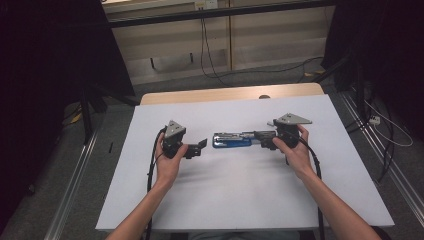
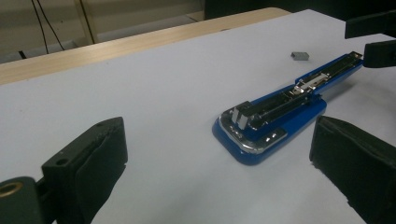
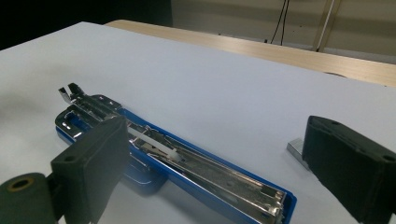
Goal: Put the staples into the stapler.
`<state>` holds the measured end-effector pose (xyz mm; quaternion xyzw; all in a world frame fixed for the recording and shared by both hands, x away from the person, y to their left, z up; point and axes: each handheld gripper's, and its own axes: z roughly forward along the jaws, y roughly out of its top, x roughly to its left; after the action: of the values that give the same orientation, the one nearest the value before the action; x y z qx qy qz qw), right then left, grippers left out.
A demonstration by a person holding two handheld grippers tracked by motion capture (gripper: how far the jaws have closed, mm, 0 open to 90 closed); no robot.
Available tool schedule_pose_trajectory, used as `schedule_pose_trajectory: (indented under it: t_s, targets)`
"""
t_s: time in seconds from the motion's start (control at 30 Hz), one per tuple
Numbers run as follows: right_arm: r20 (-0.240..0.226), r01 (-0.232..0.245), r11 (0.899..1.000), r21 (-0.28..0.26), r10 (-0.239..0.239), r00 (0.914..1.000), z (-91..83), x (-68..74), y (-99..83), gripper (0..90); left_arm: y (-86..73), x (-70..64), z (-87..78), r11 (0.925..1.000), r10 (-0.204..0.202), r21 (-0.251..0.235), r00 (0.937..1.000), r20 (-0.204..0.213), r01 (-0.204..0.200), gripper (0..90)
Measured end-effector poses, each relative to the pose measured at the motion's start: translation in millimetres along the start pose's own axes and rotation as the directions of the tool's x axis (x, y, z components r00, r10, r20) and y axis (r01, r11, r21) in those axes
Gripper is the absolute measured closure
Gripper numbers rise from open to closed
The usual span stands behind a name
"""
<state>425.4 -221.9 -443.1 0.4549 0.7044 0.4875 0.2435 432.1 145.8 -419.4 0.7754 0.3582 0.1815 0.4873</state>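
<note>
Blue stapler (image 1: 231, 140), lying opened, between grippers

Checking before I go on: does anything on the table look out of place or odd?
The blue stapler lies swung fully open and flat, its metal staple channel exposed. A small grey staple block sits loose on the white table beside its far end. Nothing looks spilled or broken.

A blue stapler (image 1: 231, 140) lies between two hand-held grippers on the white table (image 1: 240, 200).
</note>
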Motion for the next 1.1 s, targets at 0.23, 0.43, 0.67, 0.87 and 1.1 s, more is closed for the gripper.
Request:
schedule_pose_trajectory:
  t_s: [0.23, 0.43, 0.67, 0.87, 1.1]
  targets:
    - [-0.002, -0.008, 1.000, -0.001, 0.008, 1.0000, -7.2, -2.2, 1.2, 7.5, -12.6, -1.8, -17.5, 1.0000, -0.002, 0.005, 0.9999, -0.016, 0.002, 4.3]
    - [0.009, 0.005, 1.000, -0.005, -0.005, 0.9999, -9.5, -5.3, 3.4, 8.3, -23.3, -4.7, -35.6, 1.0000, 0.003, 0.005, 0.9998, -0.021, -0.003, 4.2]
    - [0.050, 0.046, 0.999, -0.007, -0.045, 0.9977, -11.1, -7.9, 9.5, 8.6, -36.6, -8.0, -59.1, 1.0000, 0.006, -0.001, 0.9997, -0.022, -0.006, 4.1]
    - [0.054, 0.017, 1.000, -0.010, -0.016, 0.9984, -16.5, -17.3, 12.9, 10.0, -43.2, -12.4, -73.4, 0.9996, 0.014, -0.025, 0.9995, -0.030, -0.014, 4.0]
    - [0.072, 0.016, 1.000, 0.023, -0.018, 0.9973, -19.6, -29.4, 25.3, 6.3, -47.4, -17.7, -89.3, 0.9989, 0.001, -0.046, 0.9998, -0.022, -0.002, 4.0]
